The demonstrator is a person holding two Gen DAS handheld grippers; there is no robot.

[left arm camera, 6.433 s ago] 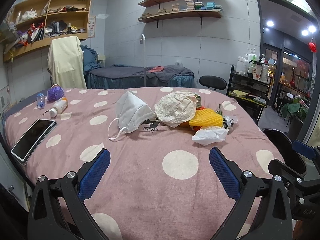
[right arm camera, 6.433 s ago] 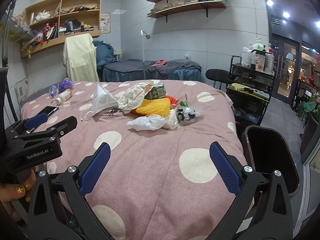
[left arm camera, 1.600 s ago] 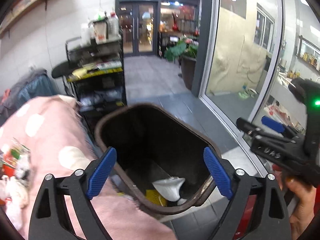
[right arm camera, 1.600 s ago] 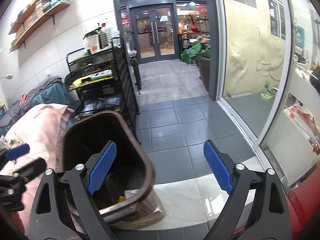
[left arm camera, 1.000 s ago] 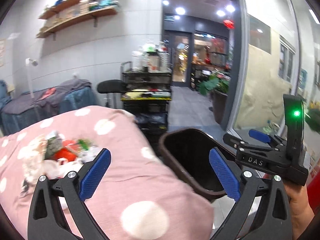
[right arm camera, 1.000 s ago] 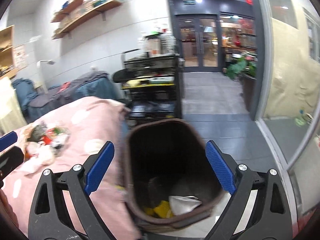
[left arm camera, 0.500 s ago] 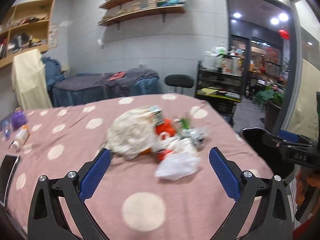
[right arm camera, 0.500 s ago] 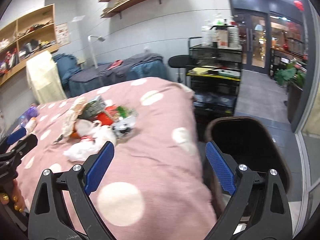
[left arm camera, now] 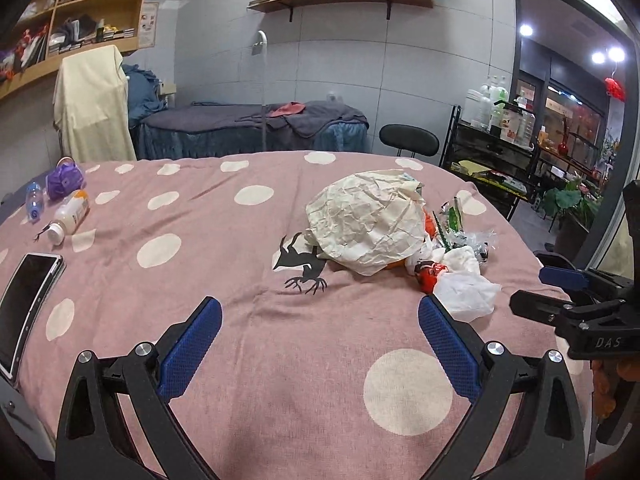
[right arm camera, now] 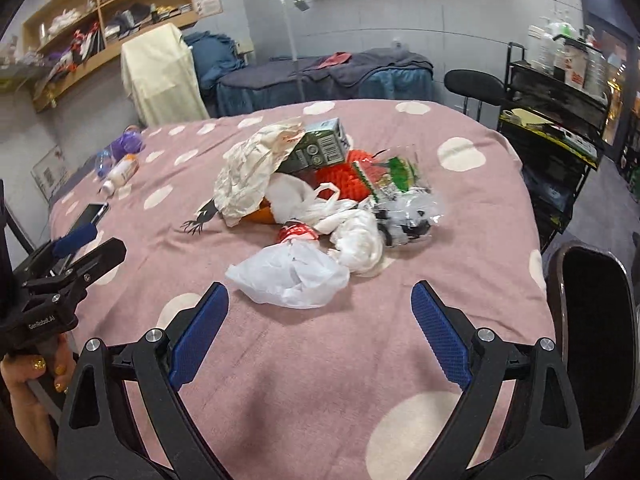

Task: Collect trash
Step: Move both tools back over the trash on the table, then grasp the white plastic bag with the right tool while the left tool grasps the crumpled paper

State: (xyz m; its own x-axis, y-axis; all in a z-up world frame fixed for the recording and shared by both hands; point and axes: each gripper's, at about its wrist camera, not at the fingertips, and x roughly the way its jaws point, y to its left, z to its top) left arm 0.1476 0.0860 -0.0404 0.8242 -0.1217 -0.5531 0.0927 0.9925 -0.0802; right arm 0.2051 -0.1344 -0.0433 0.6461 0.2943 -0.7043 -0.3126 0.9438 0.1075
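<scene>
Both your tongs, left (left arm camera: 320, 338) and right (right arm camera: 320, 320), hang spread wide and empty over the bed (right arm camera: 304, 380), ready for another pick. The trash (right arm camera: 320, 200) lies heaped mid-bed, a white bag (right arm camera: 288, 276) nearest; the bin (right arm camera: 592, 340) waits at the right edge.

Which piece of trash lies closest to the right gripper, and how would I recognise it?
On the pink polka-dot bedspread, find the trash heap at its middle. At the heap's near edge, just ahead of the open right gripper, lies a crumpled translucent white plastic bag. Unlike the knotted opaque white bag behind it and the large creased beige paper farther back, it is thin and see-through.
</scene>
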